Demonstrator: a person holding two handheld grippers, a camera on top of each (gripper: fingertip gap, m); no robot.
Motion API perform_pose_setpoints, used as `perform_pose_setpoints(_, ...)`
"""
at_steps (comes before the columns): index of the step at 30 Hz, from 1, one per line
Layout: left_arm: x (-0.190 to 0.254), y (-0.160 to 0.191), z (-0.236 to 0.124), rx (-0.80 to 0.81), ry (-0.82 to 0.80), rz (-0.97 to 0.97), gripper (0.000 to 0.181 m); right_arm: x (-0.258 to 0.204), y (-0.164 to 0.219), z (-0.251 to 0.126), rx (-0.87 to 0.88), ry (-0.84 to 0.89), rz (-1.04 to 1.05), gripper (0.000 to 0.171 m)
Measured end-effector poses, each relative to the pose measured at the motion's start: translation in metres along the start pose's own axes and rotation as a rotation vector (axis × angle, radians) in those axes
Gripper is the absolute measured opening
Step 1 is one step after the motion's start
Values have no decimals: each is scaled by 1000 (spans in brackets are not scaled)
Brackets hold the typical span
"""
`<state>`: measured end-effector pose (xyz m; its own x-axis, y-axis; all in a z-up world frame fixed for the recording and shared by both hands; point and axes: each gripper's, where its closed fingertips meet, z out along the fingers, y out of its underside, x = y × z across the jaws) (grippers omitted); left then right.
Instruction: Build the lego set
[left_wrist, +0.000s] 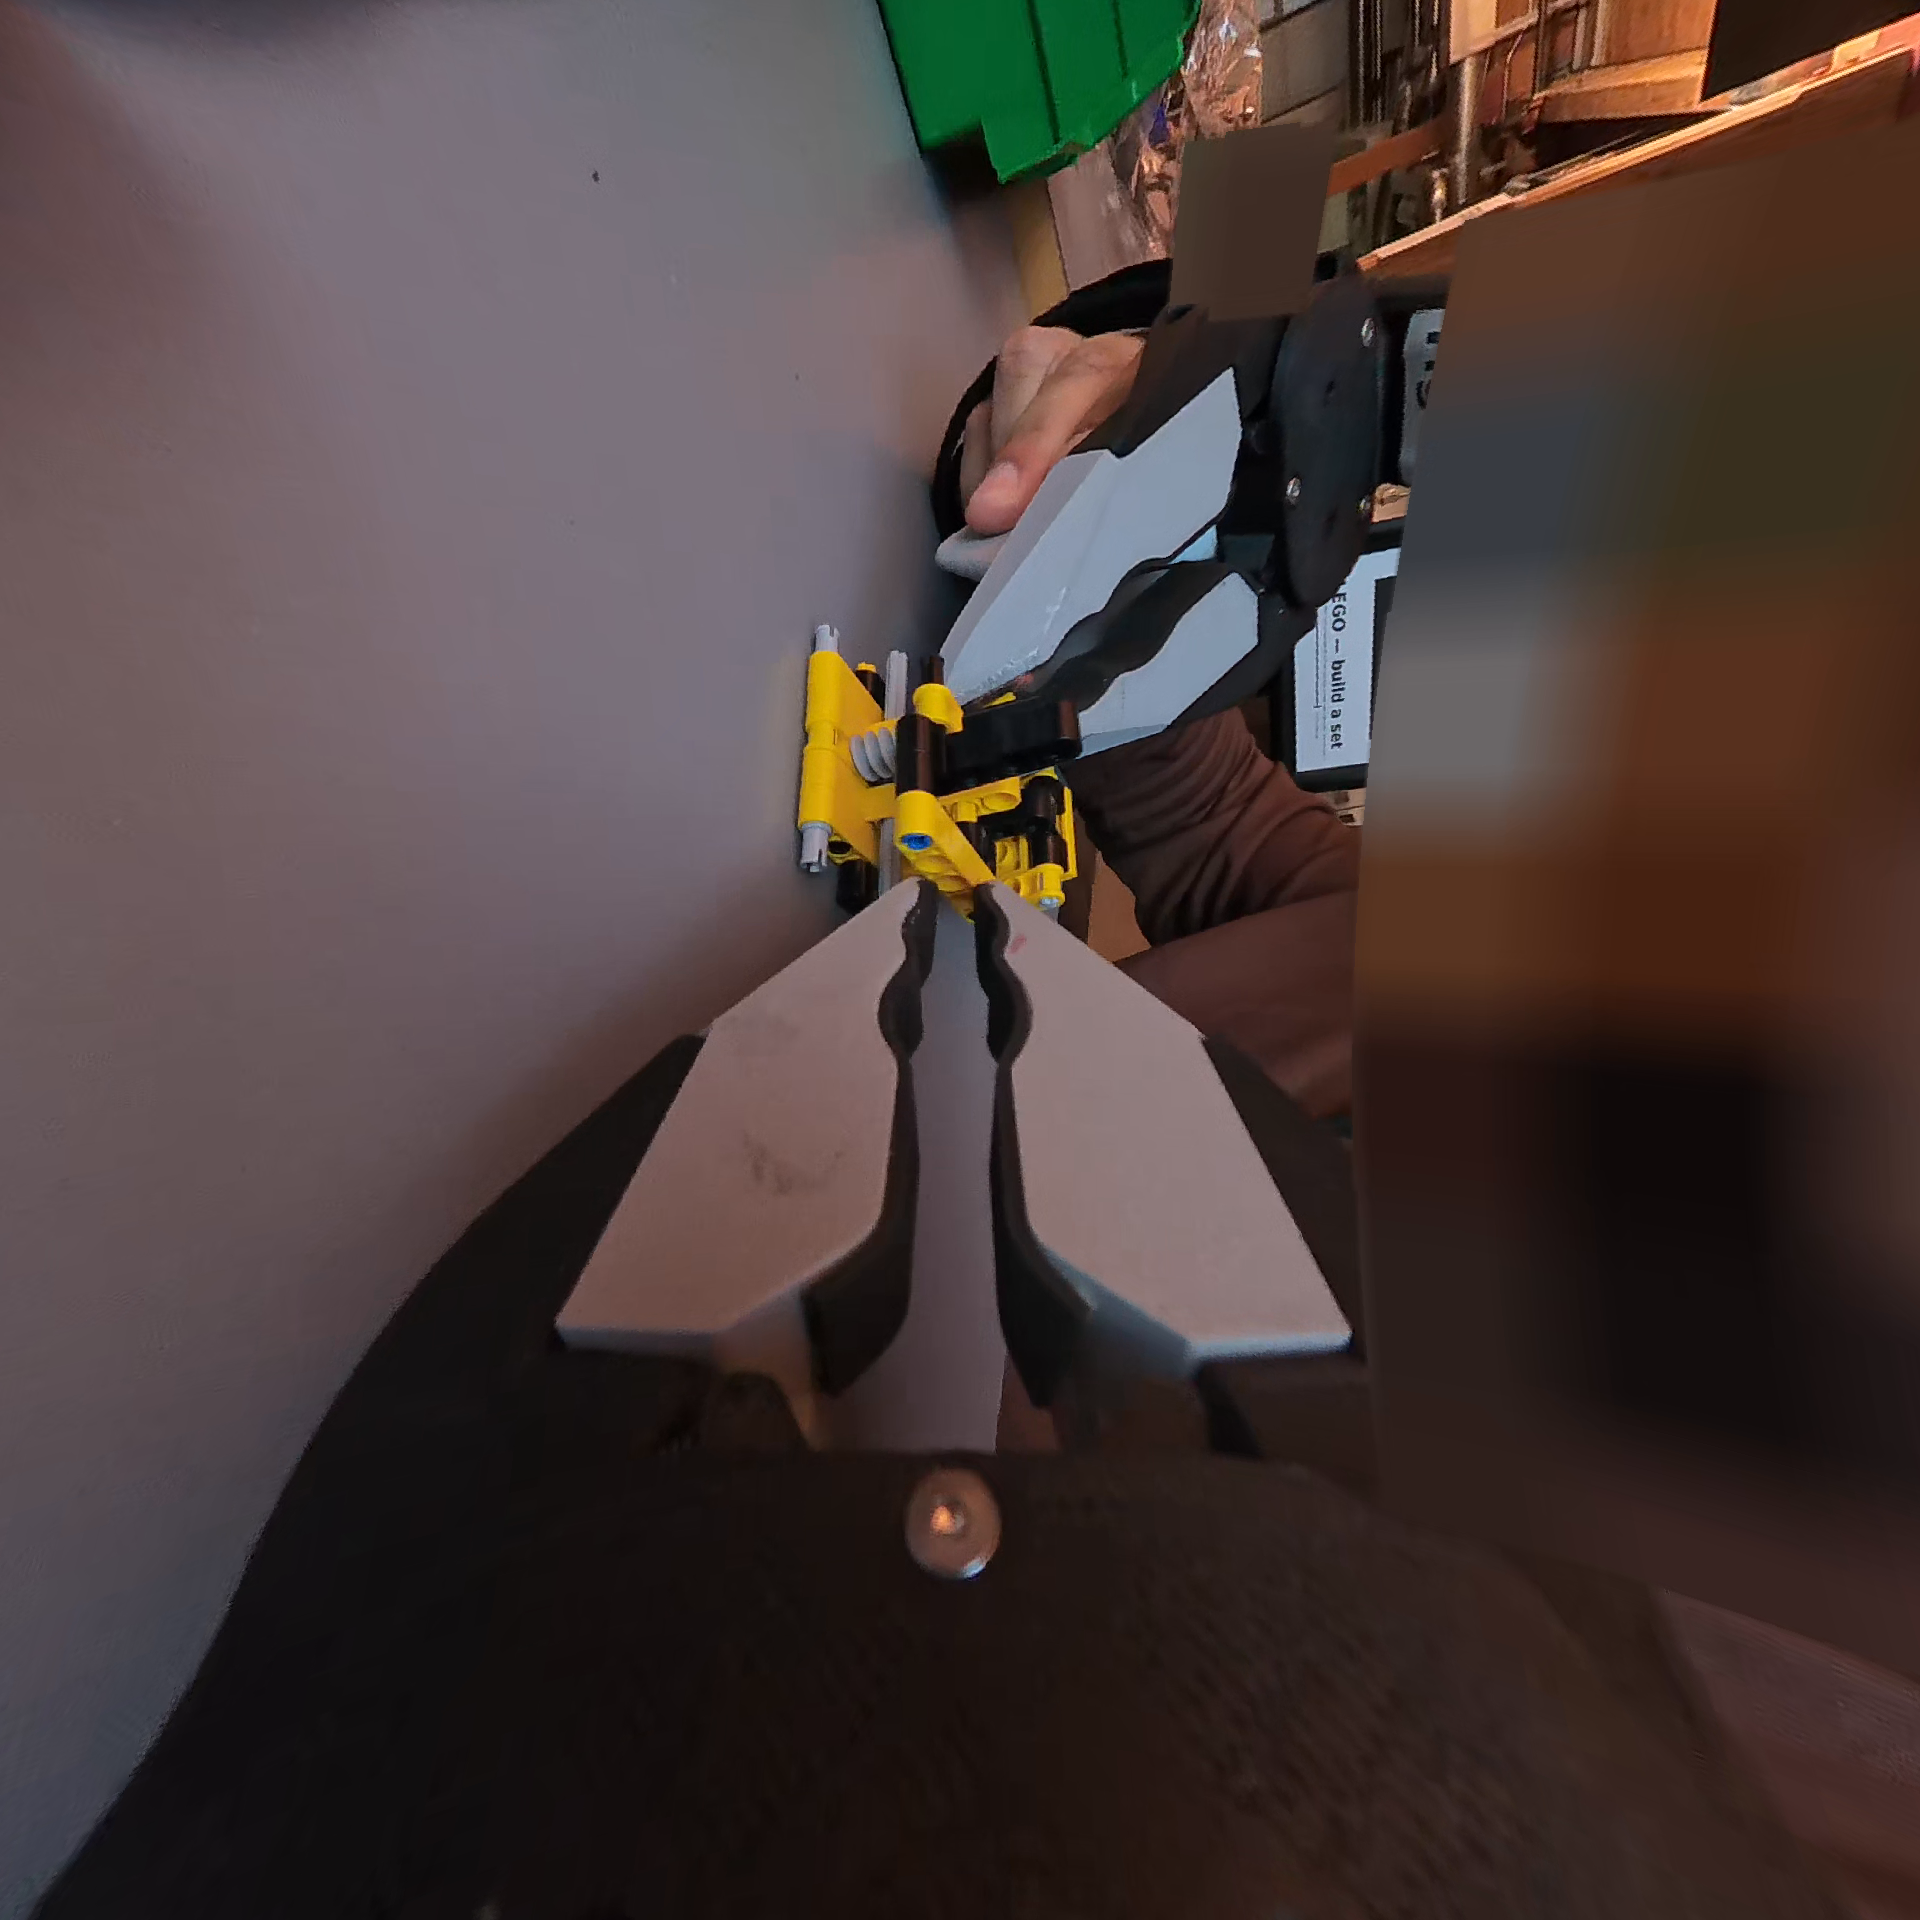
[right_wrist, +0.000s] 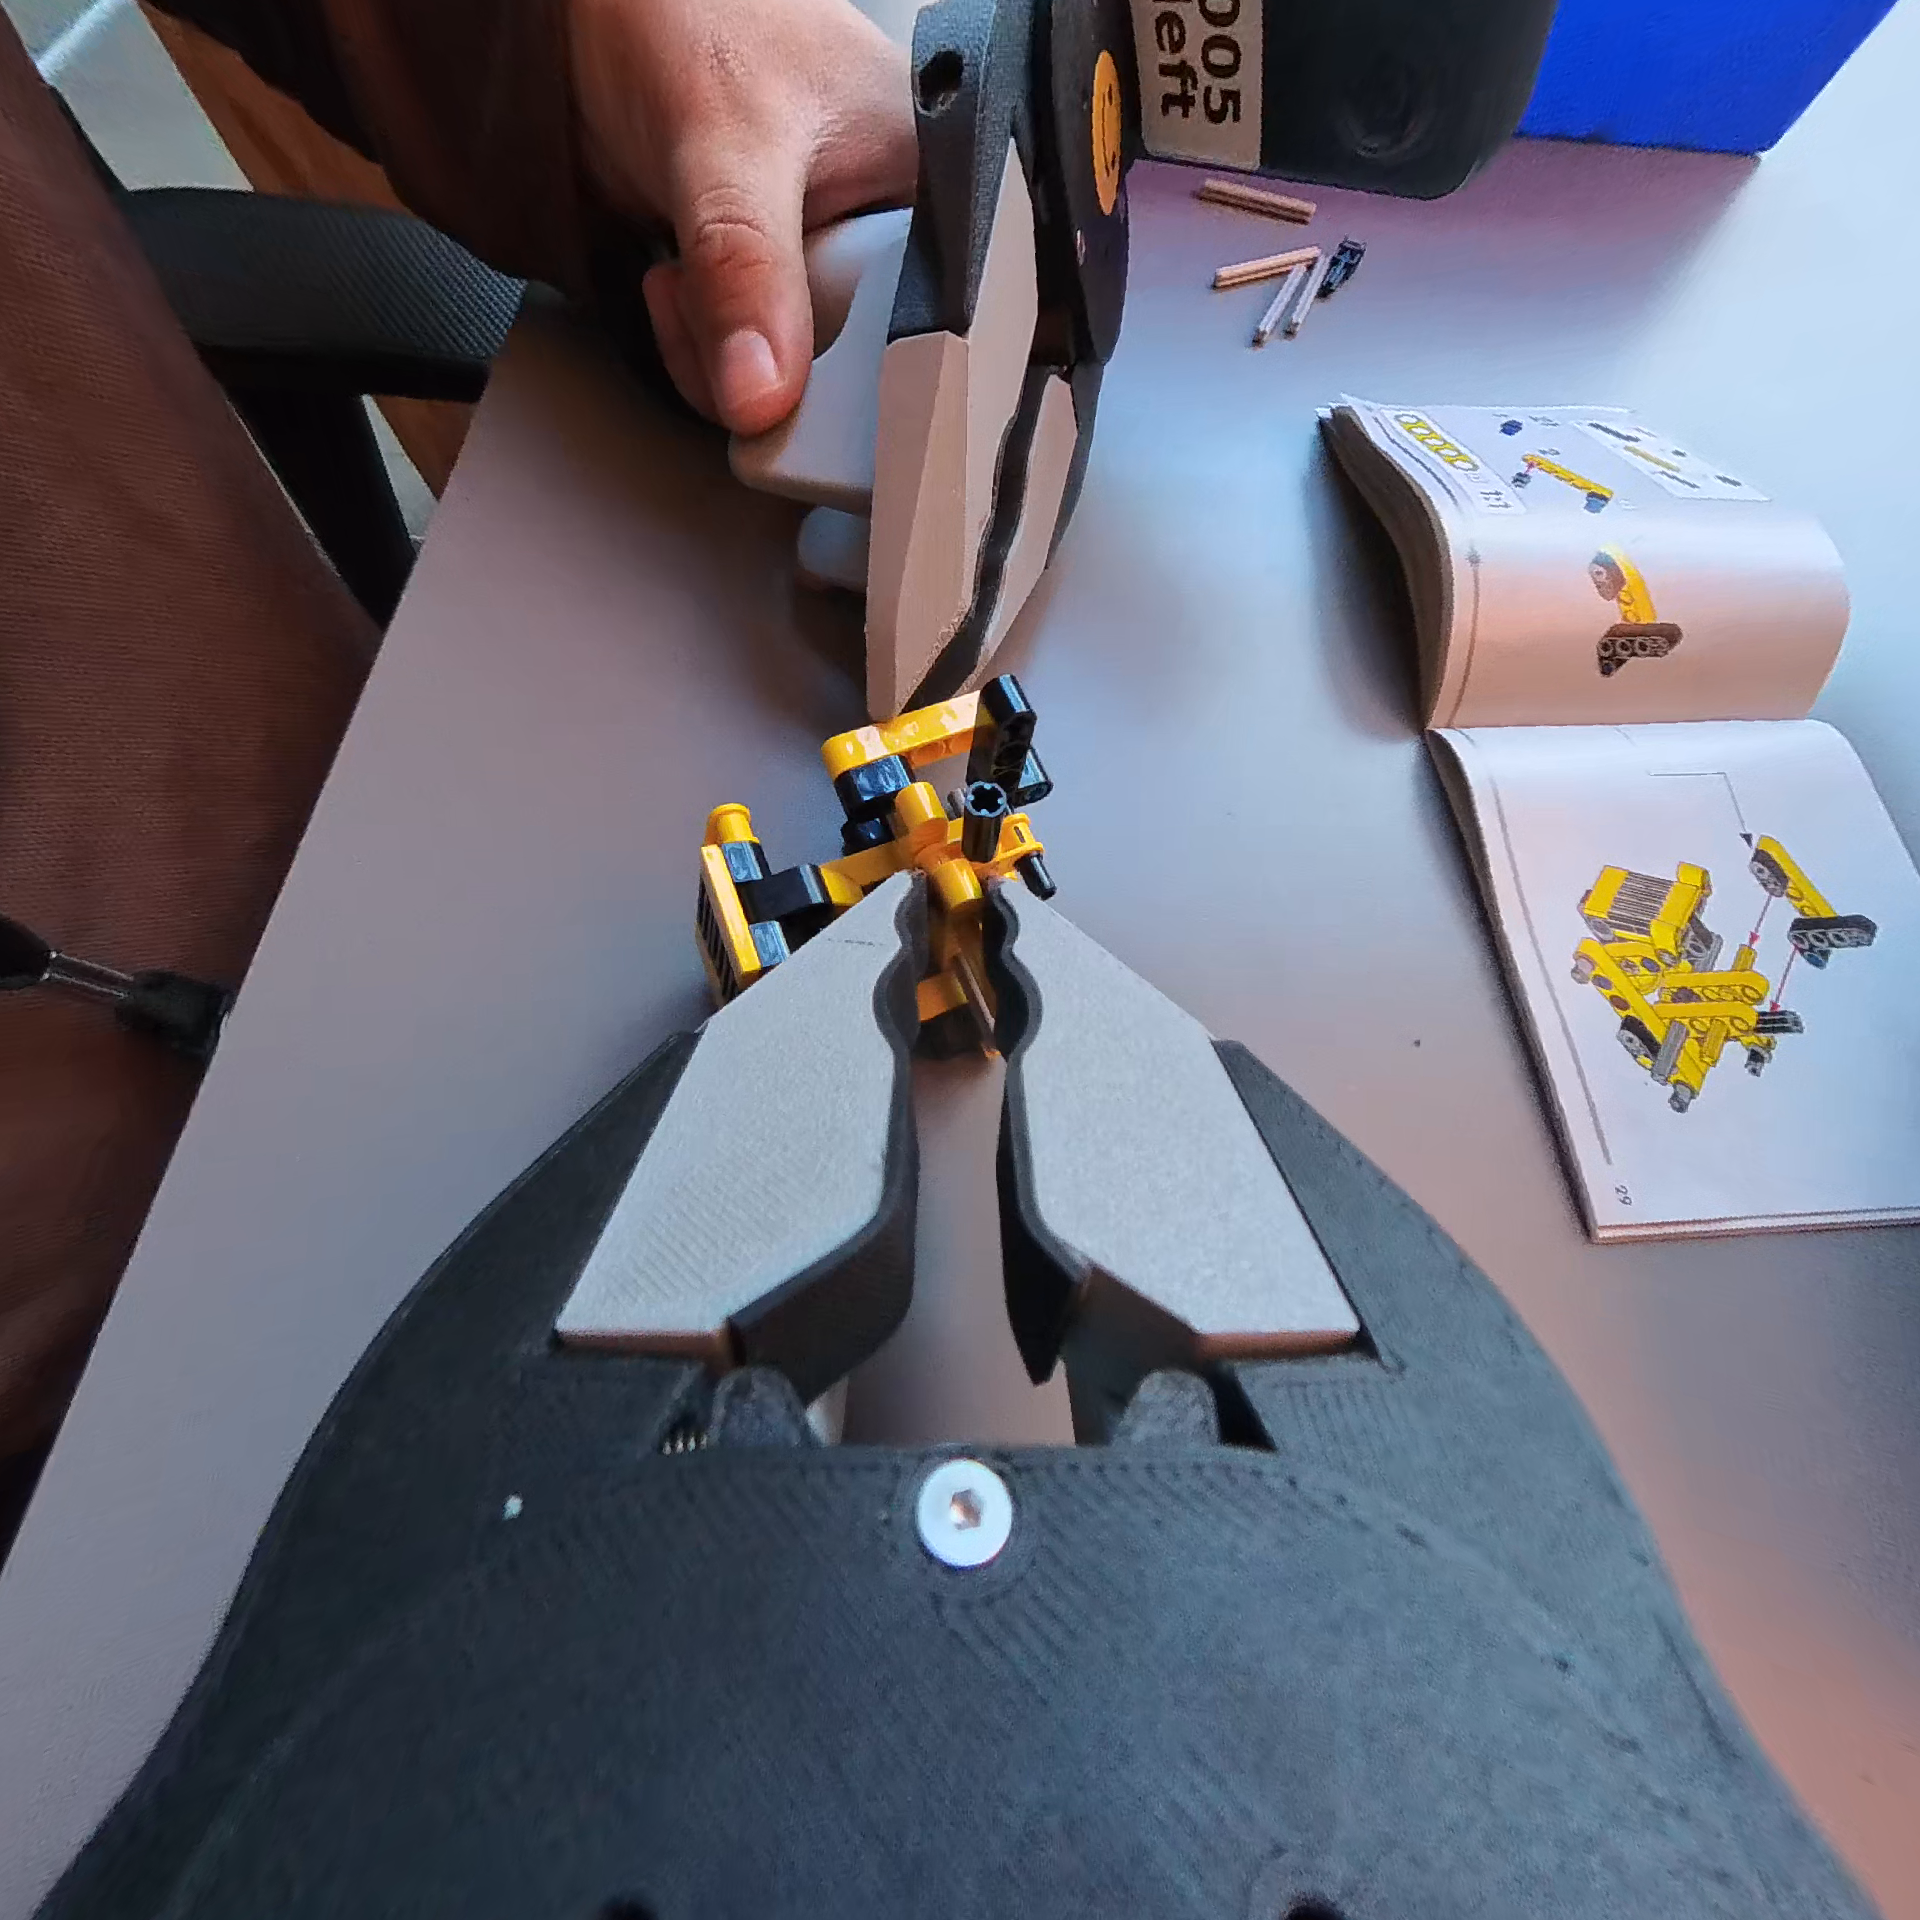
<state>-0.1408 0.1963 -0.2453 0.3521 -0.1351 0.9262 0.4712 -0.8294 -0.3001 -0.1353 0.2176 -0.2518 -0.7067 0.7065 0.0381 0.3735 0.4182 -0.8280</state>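
A small yellow and black lego model (right_wrist: 790, 883) sits near the table's edge; it also shows in the left wrist view (left_wrist: 842, 748). My left gripper (left_wrist: 954, 902) is shut on the end of a yellow beam (left_wrist: 940, 844) that carries a blue pin and sits on top of the model. In the right wrist view the left gripper (right_wrist: 920, 694) comes down from above onto that yellow beam (right_wrist: 914, 743), which has a black beam (right_wrist: 1013, 738) at its far end. My right gripper (right_wrist: 951, 891) is shut on a yellow part of the model's middle, and in the left wrist view the right gripper (left_wrist: 977, 684) meets the model from the far side.
An open instruction booklet (right_wrist: 1662, 935) lies to the right on the grey table (right_wrist: 582, 644). Several loose rods and a small black piece (right_wrist: 1283, 281) lie farther back. A blue box (right_wrist: 1683, 73) and a green bin (left_wrist: 1039, 73) stand at the table's far parts. A chair (right_wrist: 312, 291) is at the left. The grippers are tip to tip, or close to it.
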Motion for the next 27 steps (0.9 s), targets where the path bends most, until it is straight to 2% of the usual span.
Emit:
perform_pose_setpoints(1,0,1,0,-1,-1,2,5,-1,0,0,-1,0,-2,6)
perform_pose_setpoints(27,-2,-12,2,92,-30,17,5,8,-1,1,-1,60,33,6)
